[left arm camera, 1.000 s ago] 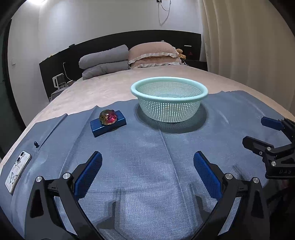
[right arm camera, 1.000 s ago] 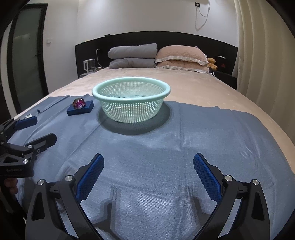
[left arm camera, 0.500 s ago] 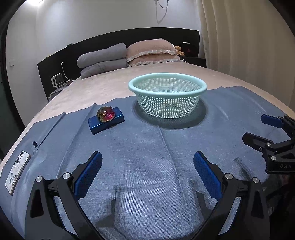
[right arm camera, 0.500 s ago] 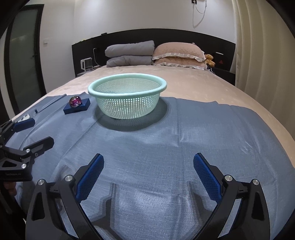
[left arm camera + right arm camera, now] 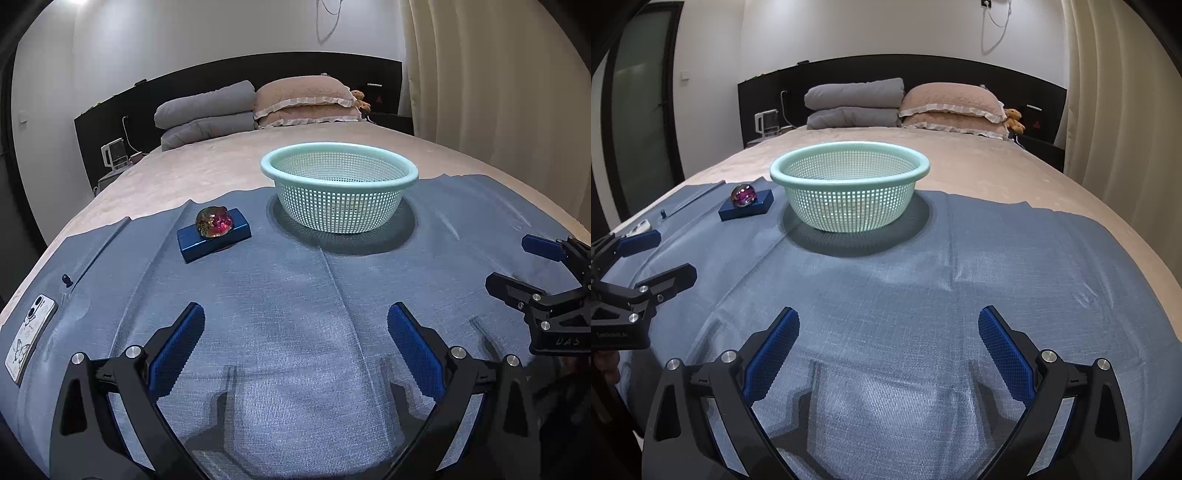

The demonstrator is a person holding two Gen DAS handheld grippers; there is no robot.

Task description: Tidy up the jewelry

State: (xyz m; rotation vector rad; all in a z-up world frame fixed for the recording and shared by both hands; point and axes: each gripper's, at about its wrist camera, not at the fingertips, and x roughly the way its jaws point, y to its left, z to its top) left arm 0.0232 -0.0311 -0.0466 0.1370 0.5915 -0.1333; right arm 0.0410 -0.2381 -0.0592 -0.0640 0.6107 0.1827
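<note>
A pink-red glassy jewel (image 5: 214, 220) sits on a flat blue box (image 5: 213, 239) on the blue cloth, left of a mint mesh basket (image 5: 339, 192). In the right wrist view the jewel (image 5: 743, 195), box (image 5: 747, 209) and basket (image 5: 849, 192) lie far ahead to the left. My left gripper (image 5: 295, 325) is open and empty, low over the cloth, well short of the box. My right gripper (image 5: 888, 326) is open and empty over the cloth; it shows in the left wrist view (image 5: 517, 264) at the right edge.
A blue cloth (image 5: 295, 295) covers the near end of a beige bed (image 5: 207, 173). A phone (image 5: 27, 341) lies at the cloth's left edge, with a small dark peg (image 5: 66, 280) near it. Pillows (image 5: 303, 99) lie by the headboard. Curtains hang on the right.
Both grippers have shifted slightly; the basket and box sit a little higher and further left in the views. Both grippers stay open. Nothing on the cloth has moved.
</note>
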